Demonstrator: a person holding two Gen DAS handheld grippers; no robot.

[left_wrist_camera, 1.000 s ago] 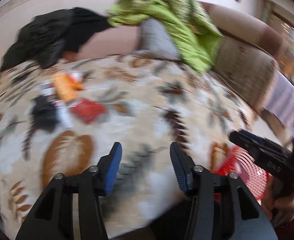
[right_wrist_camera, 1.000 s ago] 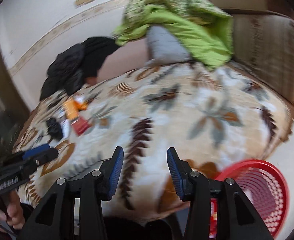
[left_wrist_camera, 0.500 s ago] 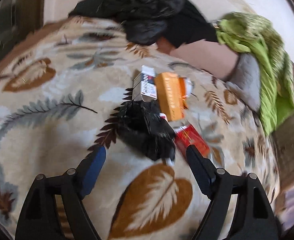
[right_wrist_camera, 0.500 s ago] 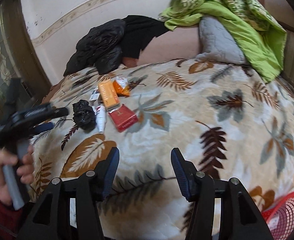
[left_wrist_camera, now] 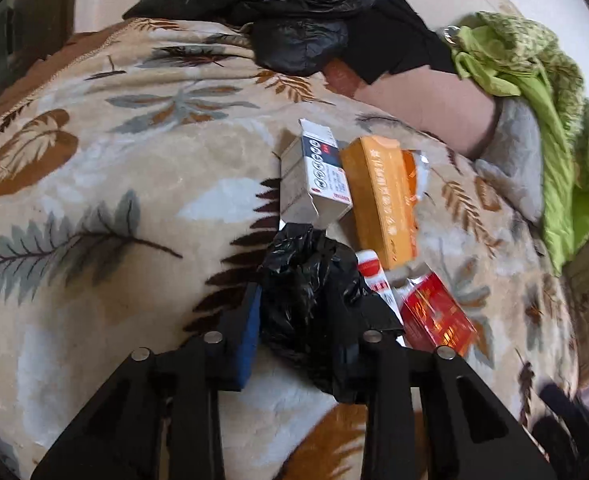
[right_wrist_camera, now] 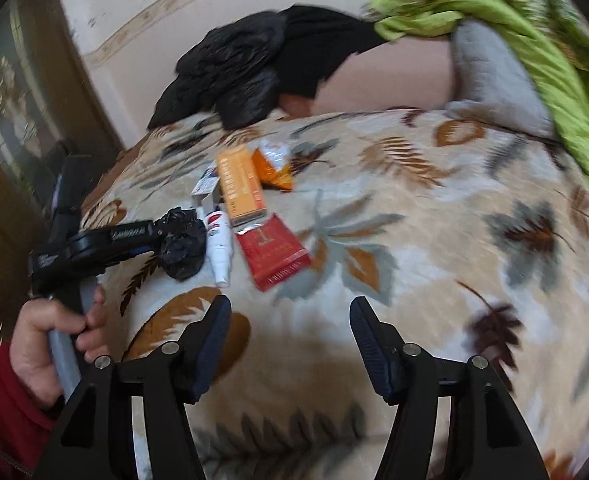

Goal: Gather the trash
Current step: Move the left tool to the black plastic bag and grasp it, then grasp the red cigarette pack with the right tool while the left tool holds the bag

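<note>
Risk: left tool clamped on crumpled black bag; thin film may slip out. Right tool fingers apart, holding nothing.

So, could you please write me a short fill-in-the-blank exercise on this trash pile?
1. The left gripper has its fingers around the crumpled ____ plastic bag.
2. The long carton beside the white box is ____.
3. The right gripper holds ____.
4. The red pack lies on the ____-patterned blanket.

Missing words: black; orange; nothing; leaf
</note>
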